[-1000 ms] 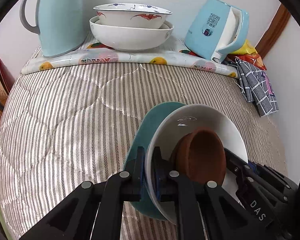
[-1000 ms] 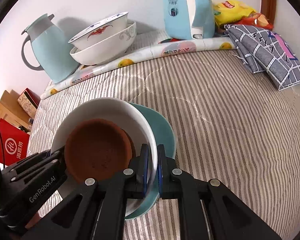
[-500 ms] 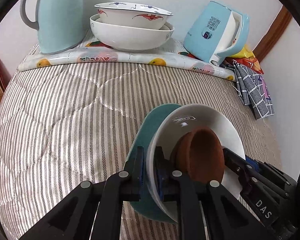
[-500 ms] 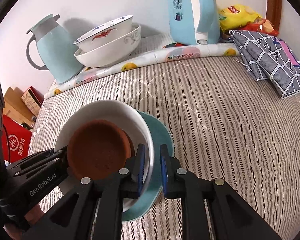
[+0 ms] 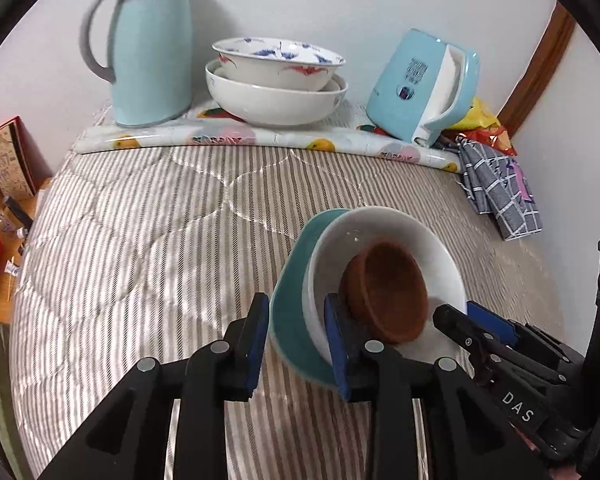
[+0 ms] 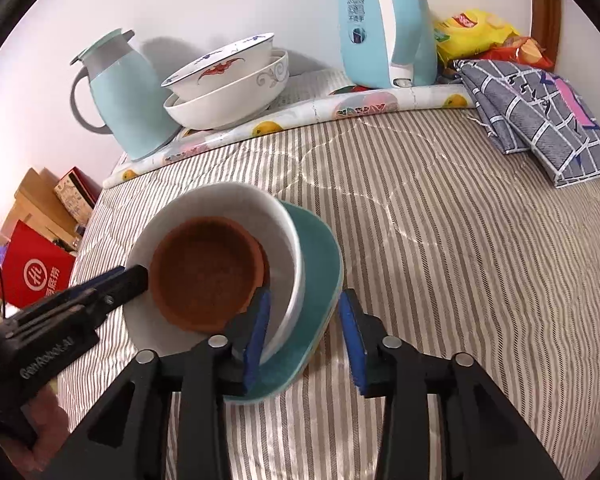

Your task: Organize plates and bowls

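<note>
A stack rests on the striped quilt: a teal plate (image 5: 290, 312) (image 6: 320, 268) at the bottom, a white bowl (image 5: 384, 232) (image 6: 228, 204) on it, and a small brown bowl (image 5: 388, 284) (image 6: 208, 276) inside. My left gripper (image 5: 298, 336) is open, its jaws spread on either side of the plate and white bowl rims. My right gripper (image 6: 304, 332) is open too, straddling the opposite rims. Two nested white patterned bowls (image 5: 276, 80) (image 6: 228, 88) stand on the mat at the back.
A pale blue thermos jug (image 5: 148, 48) (image 6: 120, 92) stands back left and a blue kettle (image 5: 424, 88) (image 6: 384, 24) back right on a fruit-print mat (image 5: 260, 140). A checked grey cloth (image 6: 536, 116) and snack bags (image 6: 476, 32) lie at the right. Boxes (image 6: 40, 264) sit off the left edge.
Both grippers were shut on the rims of the stack one second ago. The right jaws opened first, then the left. The stack now lies on the quilt.
</note>
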{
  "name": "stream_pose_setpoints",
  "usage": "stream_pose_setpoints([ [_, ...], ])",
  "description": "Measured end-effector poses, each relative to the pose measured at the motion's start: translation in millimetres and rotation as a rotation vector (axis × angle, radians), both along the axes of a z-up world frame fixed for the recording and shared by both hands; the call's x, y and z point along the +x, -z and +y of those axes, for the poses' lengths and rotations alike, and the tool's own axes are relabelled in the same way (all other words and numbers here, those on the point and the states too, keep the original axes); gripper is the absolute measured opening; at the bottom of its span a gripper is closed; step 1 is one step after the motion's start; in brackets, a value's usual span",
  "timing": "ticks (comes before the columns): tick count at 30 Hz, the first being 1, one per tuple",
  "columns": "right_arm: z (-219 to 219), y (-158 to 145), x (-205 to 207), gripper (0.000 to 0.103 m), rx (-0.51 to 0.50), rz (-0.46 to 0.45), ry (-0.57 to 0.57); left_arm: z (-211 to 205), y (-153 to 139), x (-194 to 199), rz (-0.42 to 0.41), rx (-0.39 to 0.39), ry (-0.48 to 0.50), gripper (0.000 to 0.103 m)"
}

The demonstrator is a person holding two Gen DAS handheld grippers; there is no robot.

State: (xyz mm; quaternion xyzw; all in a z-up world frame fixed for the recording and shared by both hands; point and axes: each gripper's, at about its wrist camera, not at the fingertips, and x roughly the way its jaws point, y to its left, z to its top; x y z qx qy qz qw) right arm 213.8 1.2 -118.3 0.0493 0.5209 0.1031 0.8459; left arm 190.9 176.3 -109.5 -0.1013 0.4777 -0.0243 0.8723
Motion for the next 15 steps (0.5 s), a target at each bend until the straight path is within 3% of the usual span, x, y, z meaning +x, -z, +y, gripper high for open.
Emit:
stream_pose_setpoints([
  [4,-5.9,-17.6,-20.0,0.040,-0.024,-0.039,0.009,-4.8,-17.5,-23.7,-0.038,0.016,-0.002,0.030],
  [15,-56.9,-78.9,-94.0,0.047,-0.136,-0.166,0.115,-48.9,-59.6,-92.8,-0.169,0.029,0.016,0.059],
])
